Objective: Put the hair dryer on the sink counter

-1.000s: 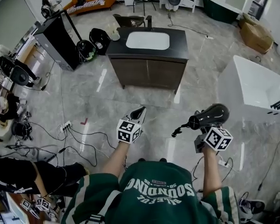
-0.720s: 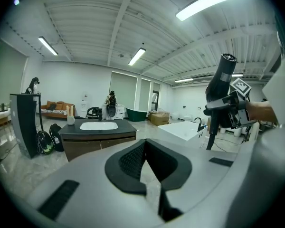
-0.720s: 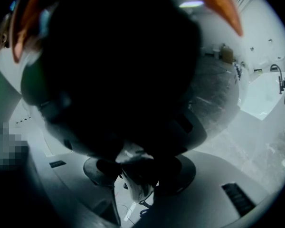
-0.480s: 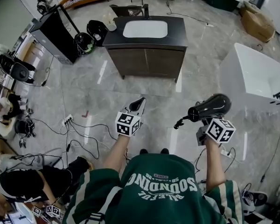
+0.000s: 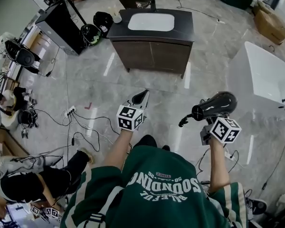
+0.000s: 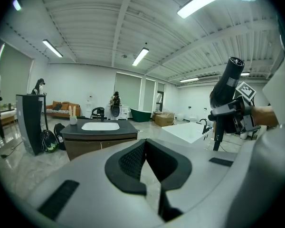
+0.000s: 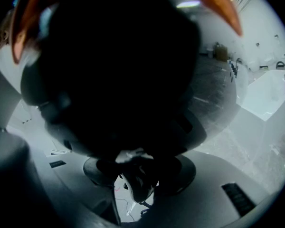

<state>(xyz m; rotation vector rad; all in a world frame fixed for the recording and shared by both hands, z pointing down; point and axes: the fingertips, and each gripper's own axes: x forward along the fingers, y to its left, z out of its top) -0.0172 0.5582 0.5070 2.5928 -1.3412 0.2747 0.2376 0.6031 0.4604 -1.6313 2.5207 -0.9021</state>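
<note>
Where hair dryer (image 7: 118, 65) fills view, counter (image 5: 184, 25) overhead

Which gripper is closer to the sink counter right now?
Left. The left gripper, shut and empty, points roughly toward the sink counter; the right gripper, clamped on the hair dryer, sits farther back and off to the right.

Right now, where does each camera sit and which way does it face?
Head view: on the person's head, looking steeply down at floor and sink counter; shows green sweatshirt, forearms, left tongs, right tongs.
Left gripper view: on the left tongs, looking nearly level along shut, empty jaws toward the sink counter.
Right gripper view: on the right tongs, mostly blocked by the clamped hair dryer.
Shared: all three show the hair dryer; head and left views share the sink counter.
</note>
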